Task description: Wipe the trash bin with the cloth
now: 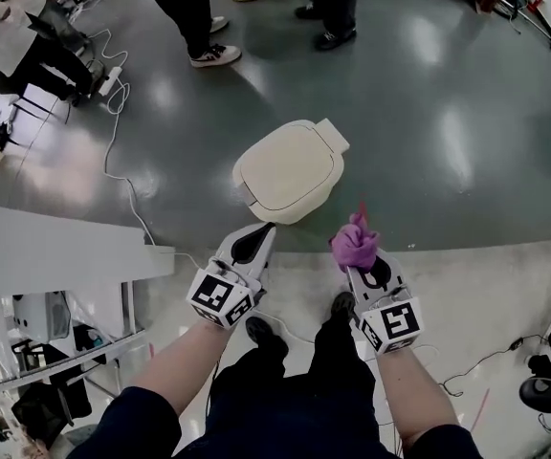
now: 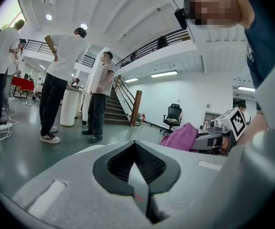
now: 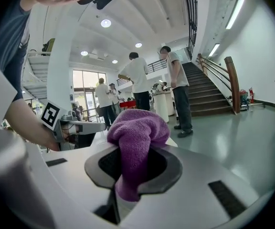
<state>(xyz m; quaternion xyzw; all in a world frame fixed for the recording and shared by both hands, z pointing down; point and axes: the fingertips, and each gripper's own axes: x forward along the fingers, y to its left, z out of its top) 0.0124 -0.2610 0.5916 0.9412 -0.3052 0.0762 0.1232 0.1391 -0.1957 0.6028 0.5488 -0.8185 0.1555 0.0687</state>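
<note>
The cream trash bin (image 1: 290, 170) stands on the grey floor just ahead of me with its lid down. My right gripper (image 1: 357, 256) is shut on a bunched purple cloth (image 1: 353, 245), held near the bin's front right edge. In the right gripper view the cloth (image 3: 137, 133) bulges up out of the closed jaws. My left gripper (image 1: 262, 235) is shut with nothing in it, its tips close to the bin's front edge. In the left gripper view the left gripper (image 2: 136, 165) shows its jaws pressed together, with the cloth (image 2: 180, 137) off to the right.
Two people stand beyond the bin (image 1: 204, 27) (image 1: 333, 12). A white cable (image 1: 127, 185) runs across the floor at the left, beside a white table (image 1: 55, 247). More cables and gear (image 1: 543, 371) lie at the lower right. A staircase (image 3: 214, 97) rises behind.
</note>
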